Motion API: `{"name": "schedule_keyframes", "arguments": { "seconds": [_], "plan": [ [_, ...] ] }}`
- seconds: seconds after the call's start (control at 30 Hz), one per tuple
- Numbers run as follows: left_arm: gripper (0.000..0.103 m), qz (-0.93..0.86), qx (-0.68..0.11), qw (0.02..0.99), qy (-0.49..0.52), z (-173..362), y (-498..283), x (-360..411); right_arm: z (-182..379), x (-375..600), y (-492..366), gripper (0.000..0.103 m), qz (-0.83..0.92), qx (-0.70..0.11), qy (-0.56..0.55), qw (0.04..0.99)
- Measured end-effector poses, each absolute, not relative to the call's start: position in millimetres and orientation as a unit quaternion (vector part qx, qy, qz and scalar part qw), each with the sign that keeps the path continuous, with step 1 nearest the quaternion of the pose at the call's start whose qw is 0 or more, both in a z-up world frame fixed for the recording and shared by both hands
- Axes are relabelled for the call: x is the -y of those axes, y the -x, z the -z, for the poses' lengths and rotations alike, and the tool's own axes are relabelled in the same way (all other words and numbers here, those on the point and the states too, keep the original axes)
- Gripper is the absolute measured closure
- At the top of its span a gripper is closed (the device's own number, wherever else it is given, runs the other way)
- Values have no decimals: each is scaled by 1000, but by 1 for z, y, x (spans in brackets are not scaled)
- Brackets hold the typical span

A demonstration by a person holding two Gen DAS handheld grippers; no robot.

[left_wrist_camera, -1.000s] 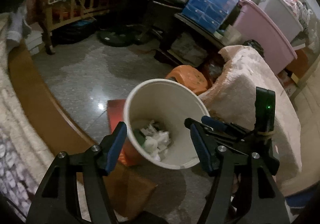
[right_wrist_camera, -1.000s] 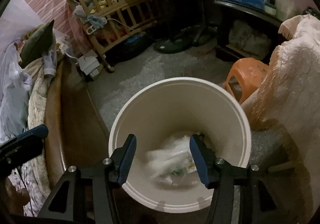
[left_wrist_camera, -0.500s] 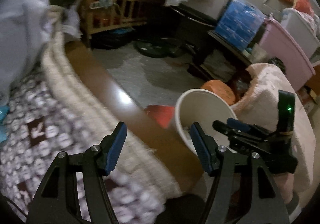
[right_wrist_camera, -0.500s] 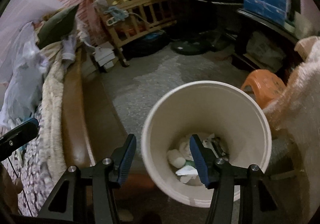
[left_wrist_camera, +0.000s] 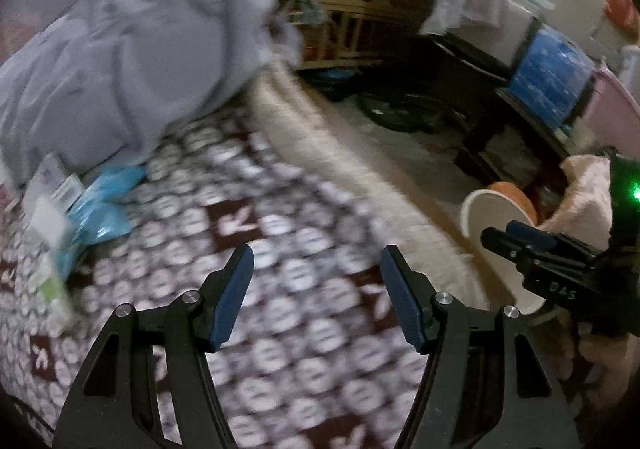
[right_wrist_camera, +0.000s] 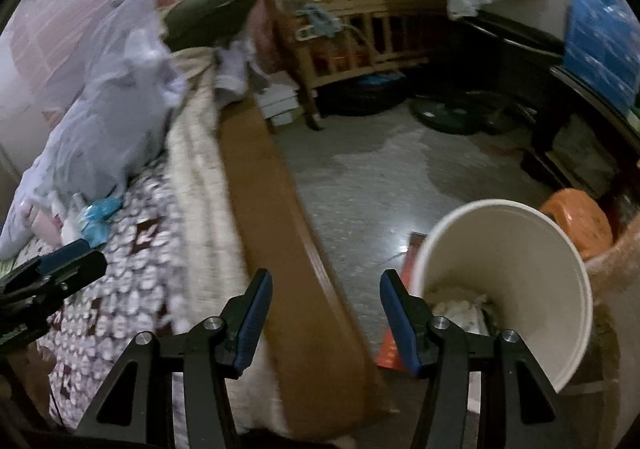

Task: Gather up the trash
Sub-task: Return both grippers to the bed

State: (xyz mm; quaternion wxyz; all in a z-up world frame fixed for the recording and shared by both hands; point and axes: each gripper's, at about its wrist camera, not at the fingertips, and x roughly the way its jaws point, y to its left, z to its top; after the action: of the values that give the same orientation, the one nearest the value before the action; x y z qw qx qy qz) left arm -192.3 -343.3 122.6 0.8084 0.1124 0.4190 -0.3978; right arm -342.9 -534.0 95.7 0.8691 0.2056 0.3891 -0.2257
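A white trash bin [right_wrist_camera: 508, 281] stands on the floor beside the bed, with crumpled white paper [right_wrist_camera: 460, 309] inside; it also shows in the left wrist view [left_wrist_camera: 490, 217]. My left gripper [left_wrist_camera: 316, 297] is open and empty above the patterned bed cover [left_wrist_camera: 288, 289]. Blue wrappers [left_wrist_camera: 100, 205] and white packets [left_wrist_camera: 48, 189] lie on the bed at the left; they also show in the right wrist view [right_wrist_camera: 94, 217]. My right gripper [right_wrist_camera: 326, 313] is open and empty over the bed's wooden edge [right_wrist_camera: 280, 249], left of the bin.
A grey bundle of bedding [left_wrist_camera: 120, 49] and a green pillow [right_wrist_camera: 212, 15] lie on the bed. An orange stool [right_wrist_camera: 576, 217], a wooden crib [right_wrist_camera: 360, 37], a blue drawer unit [left_wrist_camera: 552, 73] and a draped chair [left_wrist_camera: 588, 193] crowd the floor.
Both grippers have swung left, away from the bin and toward the bed. The left one now hangs over the bed cover. The paper that was falling now lies in the bin.
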Motion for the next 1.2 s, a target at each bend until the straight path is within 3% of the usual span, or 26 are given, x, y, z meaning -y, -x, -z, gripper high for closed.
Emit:
{"name": "schedule_keyframes", "arguments": {
  "seconds": [0.6, 1.03, 1.07, 1.13, 1.2],
  "plan": [
    [38, 220, -476, 852, -8, -93, 87, 147, -76, 403, 199, 43, 59, -442, -152, 882],
    [38, 193, -516, 833, 47, -37, 38, 143, -68, 361, 141, 42, 15, -457, -134, 879],
    [39, 198, -520, 829, 52, -34, 35, 141, -69, 359, 137, 42, 13, -456, -135, 879],
    [56, 207, -518, 827, 62, -35, 33, 134, -70, 353, 129, 42, 4, -456, -134, 880],
    [66, 214, -521, 824, 63, -39, 33, 125, -72, 345, 121, 42, -7, -455, -128, 881]
  ]
}}
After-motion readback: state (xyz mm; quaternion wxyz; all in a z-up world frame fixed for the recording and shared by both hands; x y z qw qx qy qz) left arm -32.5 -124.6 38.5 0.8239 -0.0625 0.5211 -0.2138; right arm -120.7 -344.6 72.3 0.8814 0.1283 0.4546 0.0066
